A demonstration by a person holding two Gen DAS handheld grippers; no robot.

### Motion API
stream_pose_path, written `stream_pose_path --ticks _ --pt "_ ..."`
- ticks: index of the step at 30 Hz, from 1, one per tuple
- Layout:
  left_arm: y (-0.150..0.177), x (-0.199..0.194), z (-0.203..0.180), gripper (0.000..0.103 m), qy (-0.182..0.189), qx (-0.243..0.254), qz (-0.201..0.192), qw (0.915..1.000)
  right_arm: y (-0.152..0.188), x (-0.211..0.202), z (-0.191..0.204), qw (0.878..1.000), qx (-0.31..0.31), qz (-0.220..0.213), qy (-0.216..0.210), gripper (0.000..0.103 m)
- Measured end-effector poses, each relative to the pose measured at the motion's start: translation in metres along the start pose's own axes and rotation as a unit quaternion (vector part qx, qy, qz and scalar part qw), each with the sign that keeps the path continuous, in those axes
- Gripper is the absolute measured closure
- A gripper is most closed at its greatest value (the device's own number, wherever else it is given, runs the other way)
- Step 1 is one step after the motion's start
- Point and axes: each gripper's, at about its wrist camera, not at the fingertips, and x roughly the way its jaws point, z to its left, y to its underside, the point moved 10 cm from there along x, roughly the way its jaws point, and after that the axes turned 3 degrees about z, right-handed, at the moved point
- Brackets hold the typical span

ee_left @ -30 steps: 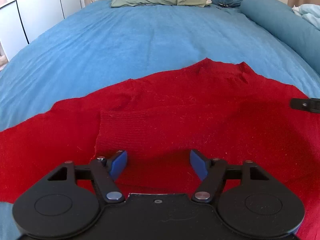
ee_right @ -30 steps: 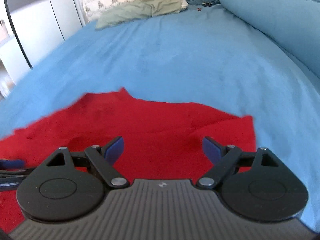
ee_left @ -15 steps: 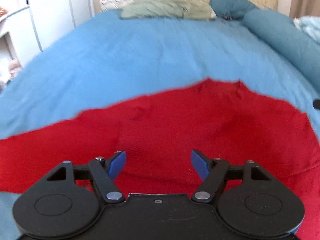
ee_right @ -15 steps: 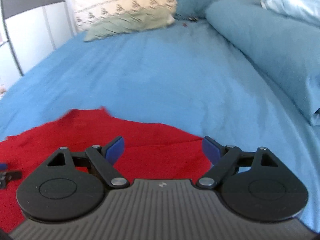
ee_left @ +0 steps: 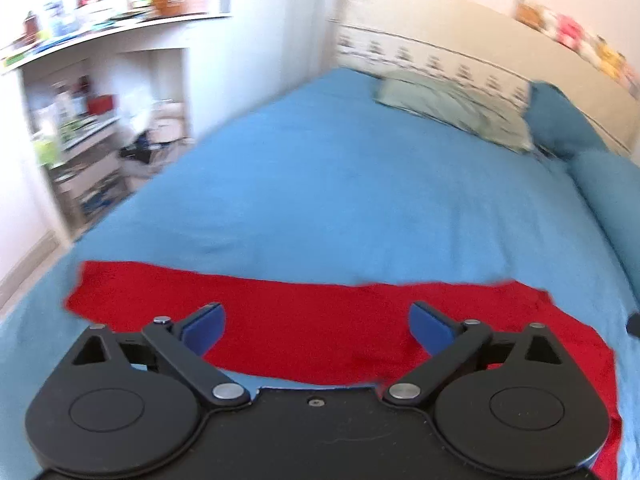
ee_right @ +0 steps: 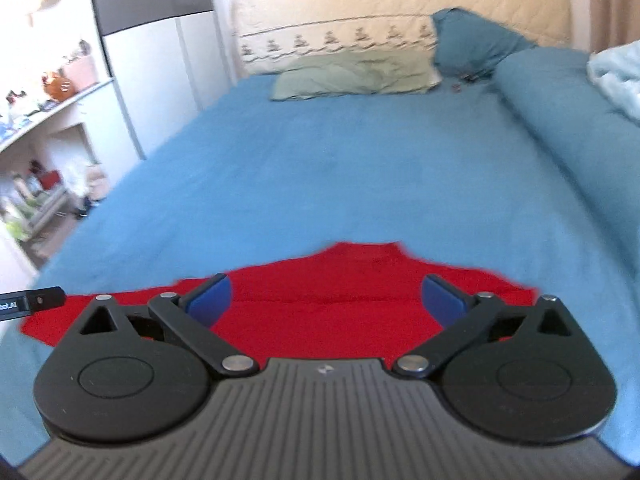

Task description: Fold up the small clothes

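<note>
red knit top (ee_left: 320, 320) lies flat on the blue bedspread (ee_left: 360, 200), near the bed's close edge. in the left wrist view it runs as a wide band from 9 o'clock to 4 o'clock, far edge nearly straight, right end dropping along the frame's lower right. in the right wrist view (ee_right: 332, 300) its far edge peaks at a small notch near centre, and a faint crease runs across it between the fingers.

left gripper (ee_left: 318, 322) hangs above the top, jaws spread wide and opening, blue pads (ee_left: 204, 326) clear of the cloth, nothing between them. right gripper (ee_right: 326, 300) also above the top, jaws spread wide, pads (ee_right: 210, 300) empty, not touching the cloth. a black finger of the left gripper shows at 9 o'clock in the right wrist view (ee_right: 28, 302), over the top's left end.

outward: green pillow (ee_right: 356, 76) at 12 o'clock at the head of the bed, patterned cream pillow (ee_right: 336, 40) behind it, teal pillow (ee_right: 472, 44) at 1 o'clock, teal bolster (ee_right: 560, 120) along 2 to 3 o'clock. white shelves (ee_left: 80, 128) with blurred clutter at 9 to 10 o'clock. both views slightly blurred.
</note>
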Motion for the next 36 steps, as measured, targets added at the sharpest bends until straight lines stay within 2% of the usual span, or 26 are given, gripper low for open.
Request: stream_pose_path --ticks 3,6,9,12,14,19,21,24,26,27,28,29,33,36 --pt "-0.005 0.006 0.055 0.002 -0.028 -0.031 -0.001 0.9991 0.011 0.012 0.043 0.999 0.024 0.016 -0.023 0.0" --pt "-0.002 0.021 0.115 0.0 -0.057 -0.07 -0.005 0.9959 0.028 0.024 0.079 0.999 0.025 0.027 -0.001 0.0" --pt "0.011 0.048 0.172 0.001 -0.081 -0.108 0.012 0.9908 0.049 0.037 0.11 0.999 0.035 0.034 0.006 0.0" --pt "0.023 0.079 0.212 0.011 -0.078 -0.146 0.038 0.9855 0.066 0.058 0.127 0.998 0.044 0.044 0.007 0.0" --pt "0.032 0.094 0.227 0.023 -0.074 -0.164 0.051 0.9823 0.077 0.068 0.14 0.998 0.042 0.05 0.008 0.0" --pt "0.044 0.127 0.239 0.042 -0.056 -0.181 0.062 0.9798 0.095 0.095 0.163 0.998 0.026 0.06 0.013 0.0" --pt "0.044 0.133 0.238 0.043 -0.063 -0.178 0.056 0.9804 0.097 0.103 0.166 0.998 0.021 0.061 0.017 0.0" --pt "0.04 0.139 0.237 0.055 -0.08 -0.169 0.045 0.9813 0.099 0.111 0.169 0.998 0.023 0.061 0.02 0.0" --pt "0.038 0.141 0.237 0.073 -0.089 -0.162 0.041 0.9819 0.1 0.113 0.168 0.997 0.028 0.063 0.019 0.0" --pt "0.037 0.144 0.237 0.079 -0.092 -0.159 0.041 0.9821 0.1 0.114 0.167 0.997 0.031 0.064 0.016 0.0" --pt "0.036 0.144 0.237 0.093 -0.097 -0.156 0.041 0.9821 0.1 0.114 0.166 0.997 0.032 0.065 0.016 0.0" --pt "0.035 0.146 0.237 0.096 -0.098 -0.155 0.041 0.9822 0.099 0.114 0.164 0.997 0.032 0.065 0.017 0.0" --pt "0.025 0.141 0.232 0.098 -0.107 -0.147 0.031 0.9828 0.096 0.111 0.156 0.998 0.032 0.06 0.012 0.0" --pt "0.008 0.123 0.216 0.098 -0.111 -0.122 0.006 0.9863 0.091 0.108 0.145 0.998 0.036 0.055 0.008 0.0"
